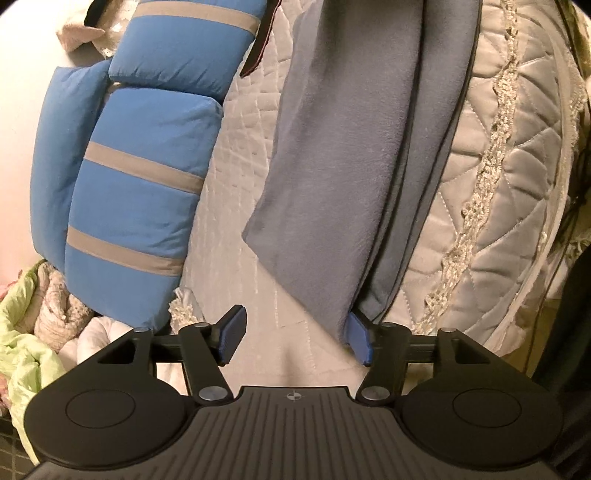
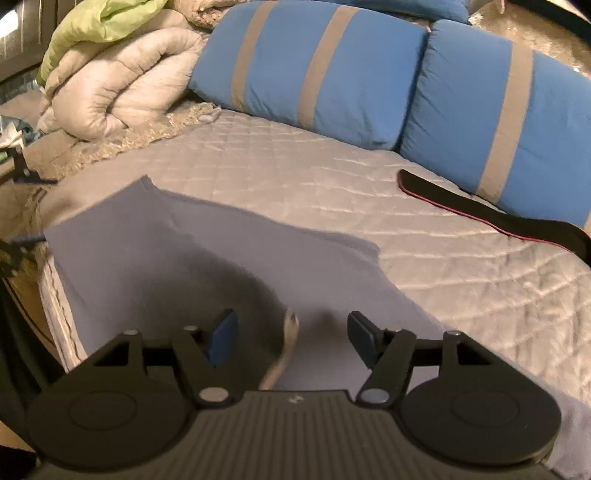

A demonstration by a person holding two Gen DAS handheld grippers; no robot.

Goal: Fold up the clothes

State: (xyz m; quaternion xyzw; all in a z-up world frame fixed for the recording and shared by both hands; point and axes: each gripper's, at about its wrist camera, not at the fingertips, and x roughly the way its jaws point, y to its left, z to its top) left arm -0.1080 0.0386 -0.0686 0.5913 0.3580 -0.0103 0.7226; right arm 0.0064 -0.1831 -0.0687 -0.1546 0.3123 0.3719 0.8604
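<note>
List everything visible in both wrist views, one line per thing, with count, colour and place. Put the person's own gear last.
grey-blue soft fabric garment: one, grey-blue, spread on the bed's near part, under the right tongs
quilted satin bedspread: one, pale grey, covering the bed
blue pillows with grey stripes: at least two, along the bed's far side
black strap with red edging: one, on the bedspread beside the pillows
rolled beige comforter: one, far left corner of the bed
light green crumpled cloth: one, on top of the comforter
pale drawstring end: one, on the garment between the right tongs' fingers
left tongs: open, garment edge by one pad
right tongs: open, above the garment
</note>
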